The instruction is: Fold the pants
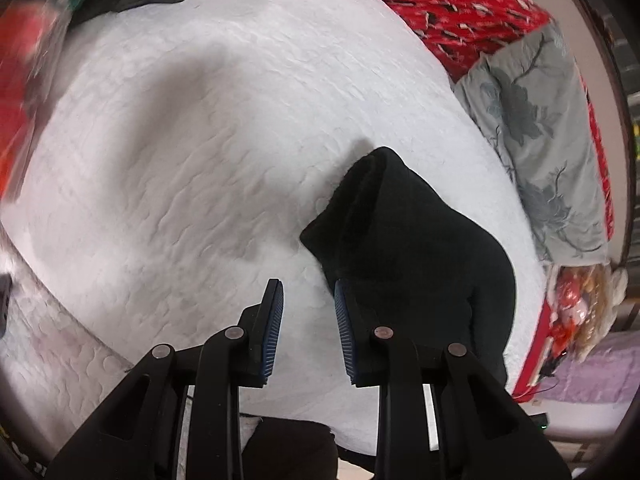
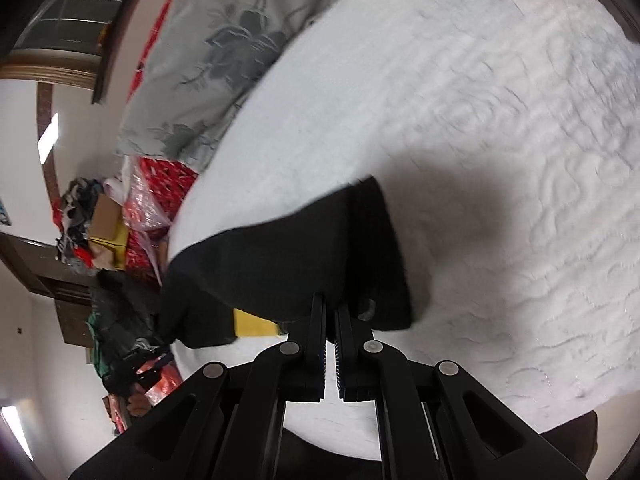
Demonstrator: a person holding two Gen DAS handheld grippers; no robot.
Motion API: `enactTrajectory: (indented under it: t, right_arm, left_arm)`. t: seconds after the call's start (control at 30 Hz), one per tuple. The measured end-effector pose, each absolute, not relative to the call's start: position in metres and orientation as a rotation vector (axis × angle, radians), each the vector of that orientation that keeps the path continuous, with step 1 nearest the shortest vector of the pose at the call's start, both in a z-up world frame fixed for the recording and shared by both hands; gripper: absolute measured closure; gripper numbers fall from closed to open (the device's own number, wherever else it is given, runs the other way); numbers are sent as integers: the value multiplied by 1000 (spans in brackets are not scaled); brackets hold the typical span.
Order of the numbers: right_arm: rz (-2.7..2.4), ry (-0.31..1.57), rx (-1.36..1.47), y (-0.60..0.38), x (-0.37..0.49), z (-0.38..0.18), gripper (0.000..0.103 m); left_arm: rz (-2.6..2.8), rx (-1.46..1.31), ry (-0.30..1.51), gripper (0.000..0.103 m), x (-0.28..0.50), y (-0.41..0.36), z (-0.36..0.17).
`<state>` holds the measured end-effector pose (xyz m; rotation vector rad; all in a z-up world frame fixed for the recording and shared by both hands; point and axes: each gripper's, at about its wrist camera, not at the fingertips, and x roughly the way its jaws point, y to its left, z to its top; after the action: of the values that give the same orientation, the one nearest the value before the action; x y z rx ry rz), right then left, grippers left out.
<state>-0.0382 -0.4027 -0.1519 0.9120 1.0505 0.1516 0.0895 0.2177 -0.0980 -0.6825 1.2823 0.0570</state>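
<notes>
The pants [image 2: 304, 248] hang pinched in the clamped right gripper [image 2: 330, 312], seemingly lifted for folding, while the left gripper [image 1: 308, 300] gapes empty just beside them.

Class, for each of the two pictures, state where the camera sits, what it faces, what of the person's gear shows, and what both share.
Left wrist: rides the left gripper, facing down at the white quilted bed cover; jaws apart, empty.
Right wrist: rides the right gripper, angled down; jaws shut on the black fabric pants.
Shared: pants, bed cover, grey floral pillow.
</notes>
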Motion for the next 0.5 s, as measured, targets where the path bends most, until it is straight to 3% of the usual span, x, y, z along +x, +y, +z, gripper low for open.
enactTrajectory:
  t: [0.13,0.17,0.2,0.27,0.5]
  right_arm:
    - [137,1055,902,-399,-39,-155,96]
    - [134,1056,901,-398,-39,-154,96]
    - [134,1055,903,-397,-39,-154,96]
    - [128,1055,902,-395,-37,-153,96]
    - [112,1068,897,-392,-35,-151,96]
  left_arm:
    - [-16,-711,1207,77,76,215,-74]
    - [-41,-717,1193,69,74,212,-68]
    - [-75,-722,1178,54,73,205,-63]
    - [-88,-719,1164,43,77,195,-59]
    - [-72,-804,1248,42,111,170,-90]
